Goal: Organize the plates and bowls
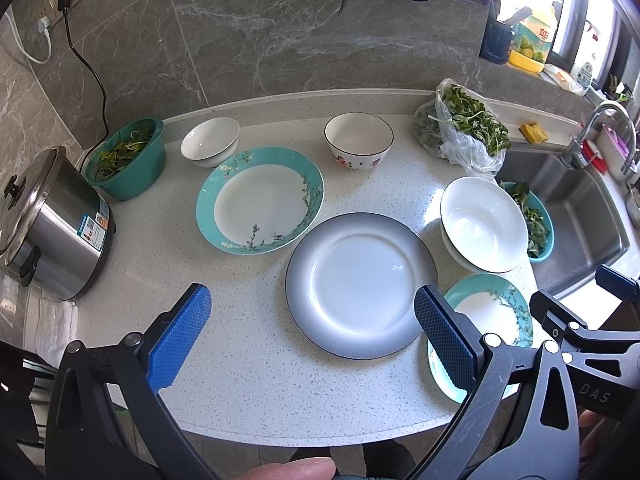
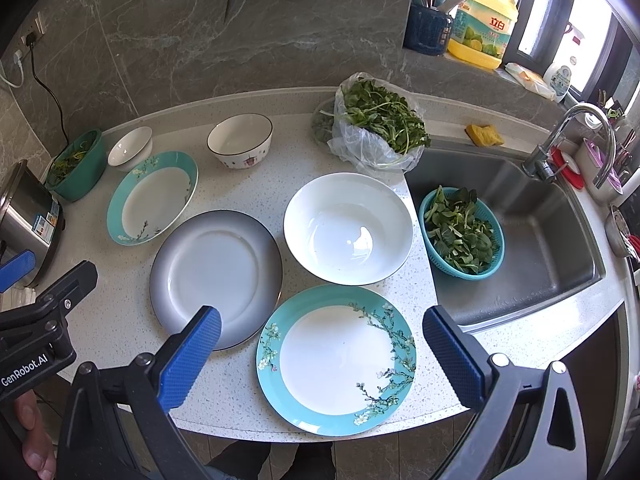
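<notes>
**Crockery on speckled counter, both grippers idle**

- Countertop [image 2: 248, 400]: pale speckled stone, rounded front edge.
- Grey-rimmed plate [image 2: 216, 278]: round, glossy, dark rim shading to white; centre left of the right wrist view.
- Teal floral plate [image 2: 336, 360]: glazed, branch pattern; lower centre, just beside the grey one.
- Second teal floral plate [image 1: 260, 196]: same pattern, centre left of the left wrist view.
- Large white bowl [image 2: 348, 228]: smooth, deep; near the steel sink [image 2: 540, 240].
- Black-rimmed bowl [image 1: 359, 140] and small white bowl [image 1: 210, 142]: upper centre, by the wall.
- Left gripper [image 1: 312, 336]: blue textured pads wide apart, holding nothing; its right finger hides part of a teal plate.
- Right gripper [image 2: 320, 356]: likewise spread and empty.
- Steel cooker [image 1: 48, 224]: cut off at the left edge.
</notes>
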Motion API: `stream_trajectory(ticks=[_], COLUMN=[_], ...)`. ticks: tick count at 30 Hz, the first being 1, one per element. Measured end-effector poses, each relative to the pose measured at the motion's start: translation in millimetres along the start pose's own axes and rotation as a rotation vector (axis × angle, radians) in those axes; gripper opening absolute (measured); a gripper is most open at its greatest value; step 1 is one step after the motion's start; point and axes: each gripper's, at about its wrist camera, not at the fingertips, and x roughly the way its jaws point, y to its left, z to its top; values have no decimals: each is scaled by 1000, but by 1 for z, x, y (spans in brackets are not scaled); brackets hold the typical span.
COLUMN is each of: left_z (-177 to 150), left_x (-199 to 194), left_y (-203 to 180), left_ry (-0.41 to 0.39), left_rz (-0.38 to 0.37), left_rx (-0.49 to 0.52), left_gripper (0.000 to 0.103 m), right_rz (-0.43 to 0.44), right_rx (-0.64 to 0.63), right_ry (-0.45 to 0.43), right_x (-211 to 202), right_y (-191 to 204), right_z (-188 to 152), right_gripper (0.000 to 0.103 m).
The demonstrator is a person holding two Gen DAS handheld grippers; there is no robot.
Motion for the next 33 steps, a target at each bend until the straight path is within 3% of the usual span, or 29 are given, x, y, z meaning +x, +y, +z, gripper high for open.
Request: stream_trajectory(ticks=[33], left_z=[-2], left_x=[1], left_y=[0], left_ry=[3], left_rz=[0], left_rx=[-1], left_gripper=[103], right_rz=[0], right_rx=[-1], right_ry=[5], right_x=[2], right_y=[0], right_z=[2], right_gripper=[103])
